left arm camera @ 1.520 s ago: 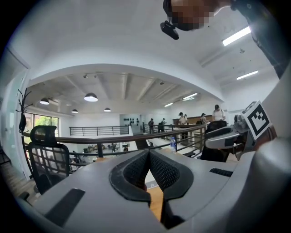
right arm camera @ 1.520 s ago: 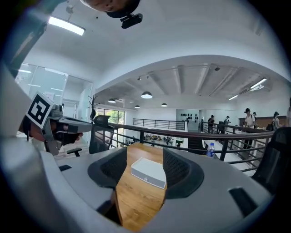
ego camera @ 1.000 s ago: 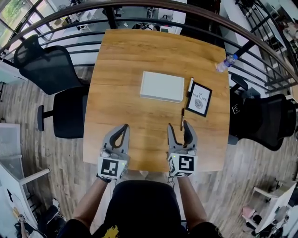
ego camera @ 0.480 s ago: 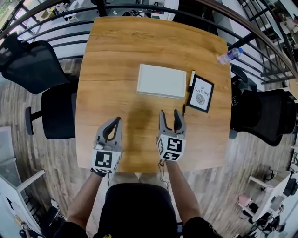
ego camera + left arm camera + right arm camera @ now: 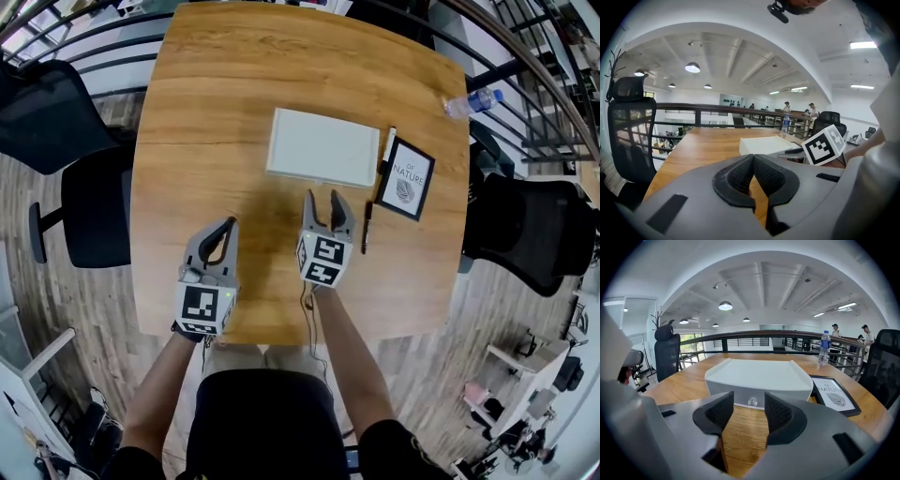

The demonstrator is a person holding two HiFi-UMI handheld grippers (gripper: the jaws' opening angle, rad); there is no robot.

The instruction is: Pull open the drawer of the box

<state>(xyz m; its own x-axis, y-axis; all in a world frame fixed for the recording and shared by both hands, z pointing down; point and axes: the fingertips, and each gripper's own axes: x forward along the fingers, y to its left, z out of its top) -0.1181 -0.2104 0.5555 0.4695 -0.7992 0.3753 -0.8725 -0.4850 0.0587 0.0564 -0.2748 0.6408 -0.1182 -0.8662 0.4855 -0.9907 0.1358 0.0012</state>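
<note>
The flat white box (image 5: 322, 147) lies in the middle of the wooden table (image 5: 234, 84). In the right gripper view its drawer front carries a small clear knob (image 5: 752, 401), facing me. My right gripper (image 5: 324, 198) points at that front, a short way off it. It is open, its jaws have just been closing a little, and only bare wood shows in the gap of the right gripper (image 5: 748, 412). My left gripper (image 5: 229, 224) hovers over the table to the left and further back, with its tips together, so the left gripper (image 5: 753, 157) is shut on nothing.
A black-framed picture (image 5: 403, 178) lies right of the box, with a white marker (image 5: 389, 142) and a dark pen (image 5: 367, 228) beside it. A water bottle (image 5: 473, 103) lies at the table's far right edge. Black office chairs (image 5: 56, 122) stand left and right, and a railing runs behind.
Both grippers have moved forward over the table toward the box. The right one came furthest and now sits close to the drawer front, with its jaws slightly narrower.
</note>
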